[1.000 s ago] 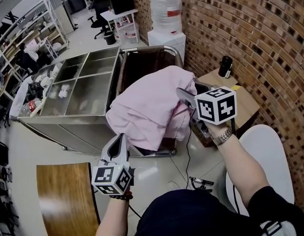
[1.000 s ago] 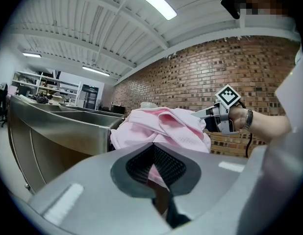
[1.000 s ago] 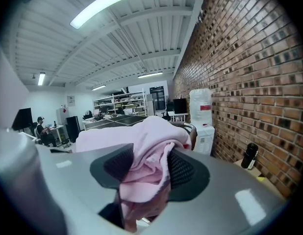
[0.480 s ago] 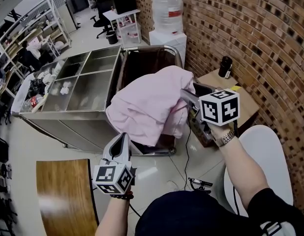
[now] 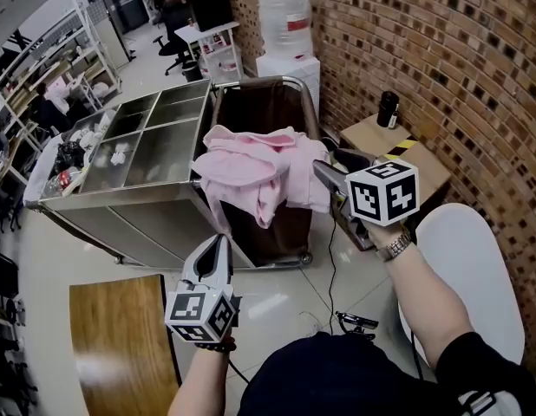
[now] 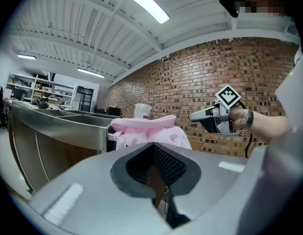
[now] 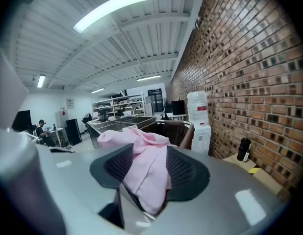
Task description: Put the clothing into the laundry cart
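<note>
A pink garment [image 5: 251, 167] lies bunched over the near rim of the laundry cart [image 5: 290, 81], partly inside its brown liner and partly hanging down the front. My right gripper [image 5: 324, 173] is at the cart's right front corner, shut on a fold of that garment [image 7: 127, 138], and pink cloth fills the gap between its pads [image 7: 144, 173]. My left gripper [image 5: 218, 248] hangs lower, in front of the cart and apart from the cloth. It is shut with nothing in it [image 6: 152, 148]. From the left gripper view the garment [image 6: 146, 129] and the right gripper [image 6: 200, 115] show ahead.
A steel trolley with open compartments [image 5: 129, 159] stands against the cart's left side. A water dispenser [image 5: 285, 24] is behind the cart by the brick wall. A cardboard box with a black bottle [image 5: 388, 109] sits at the right, a white chair [image 5: 476, 267] below it, a wooden tabletop [image 5: 120, 336] lower left.
The pink garment, spread high over the cart before, has dropped onto the cart's near rim and into the liner. My right gripper still holds it. The left gripper has barely moved.
</note>
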The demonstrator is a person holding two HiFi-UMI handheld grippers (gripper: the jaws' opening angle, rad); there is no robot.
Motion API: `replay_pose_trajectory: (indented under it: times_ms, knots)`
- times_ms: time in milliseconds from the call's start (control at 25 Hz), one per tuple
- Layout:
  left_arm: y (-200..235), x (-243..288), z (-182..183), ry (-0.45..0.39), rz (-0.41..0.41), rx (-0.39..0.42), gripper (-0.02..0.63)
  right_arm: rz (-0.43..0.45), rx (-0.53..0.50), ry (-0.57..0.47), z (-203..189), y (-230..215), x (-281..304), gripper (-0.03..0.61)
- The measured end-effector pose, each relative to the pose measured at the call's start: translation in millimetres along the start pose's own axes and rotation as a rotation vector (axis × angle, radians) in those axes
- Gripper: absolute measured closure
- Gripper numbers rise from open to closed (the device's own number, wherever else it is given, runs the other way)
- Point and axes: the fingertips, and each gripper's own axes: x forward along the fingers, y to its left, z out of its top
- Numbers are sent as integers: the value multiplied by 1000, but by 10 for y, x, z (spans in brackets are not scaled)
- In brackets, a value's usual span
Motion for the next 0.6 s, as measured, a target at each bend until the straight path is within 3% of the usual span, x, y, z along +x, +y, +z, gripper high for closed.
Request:
replay_pose_trajectory:
  times_ms: [600]
  knots:
    - [-288,-581,260,-20,-16,26,614,49,-65,-39,18,750,-473,373]
